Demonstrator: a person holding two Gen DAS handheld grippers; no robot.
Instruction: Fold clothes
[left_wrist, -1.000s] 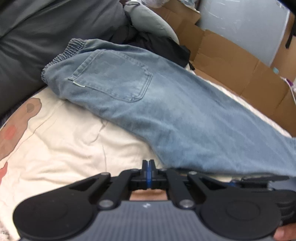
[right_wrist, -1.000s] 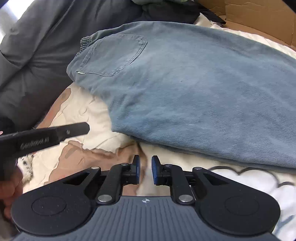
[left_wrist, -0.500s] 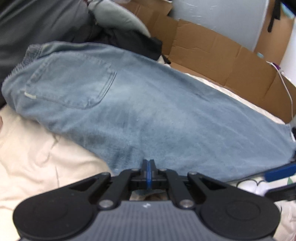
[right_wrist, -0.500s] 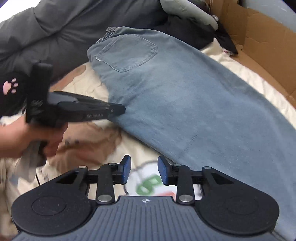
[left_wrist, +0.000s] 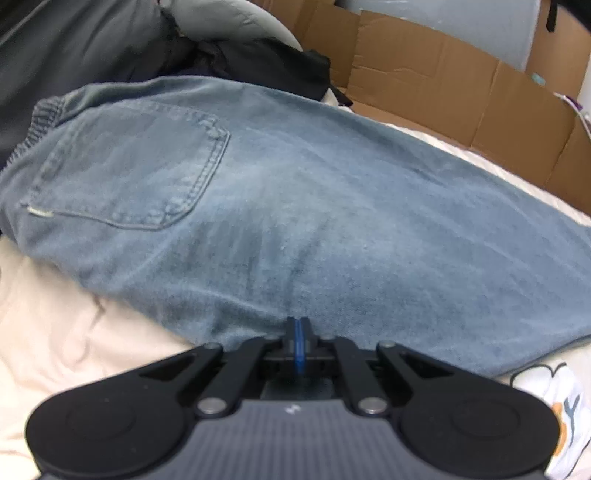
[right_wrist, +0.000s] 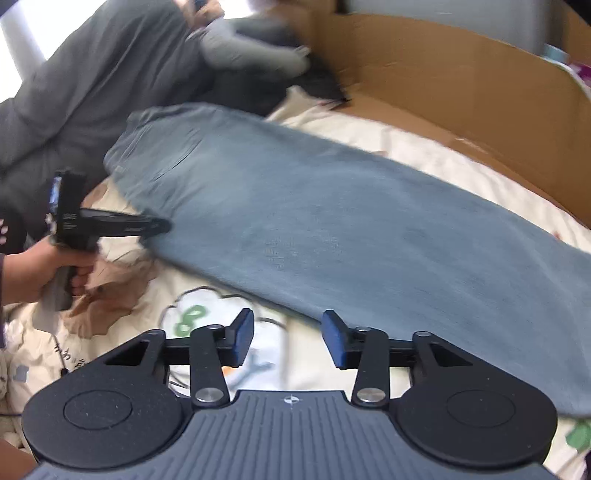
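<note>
1. My left gripper (left_wrist: 299, 328) is pinched together at the near edge of the jeans (left_wrist: 314, 206); cloth between the pads, can't tell.
2. My right gripper (right_wrist: 288, 338) is spread apart over the bedsheet (right_wrist: 424, 147), jeans just ahead.

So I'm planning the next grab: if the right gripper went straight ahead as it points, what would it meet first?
Probably the near edge of the jeans. The open right gripper hangs over the printed bedsheet, with denim just beyond its fingertips; depth is unclear.

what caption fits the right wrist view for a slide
Right gripper open above the bedspread, near the edge of the flat blue jeans; left gripper at their side.
</note>
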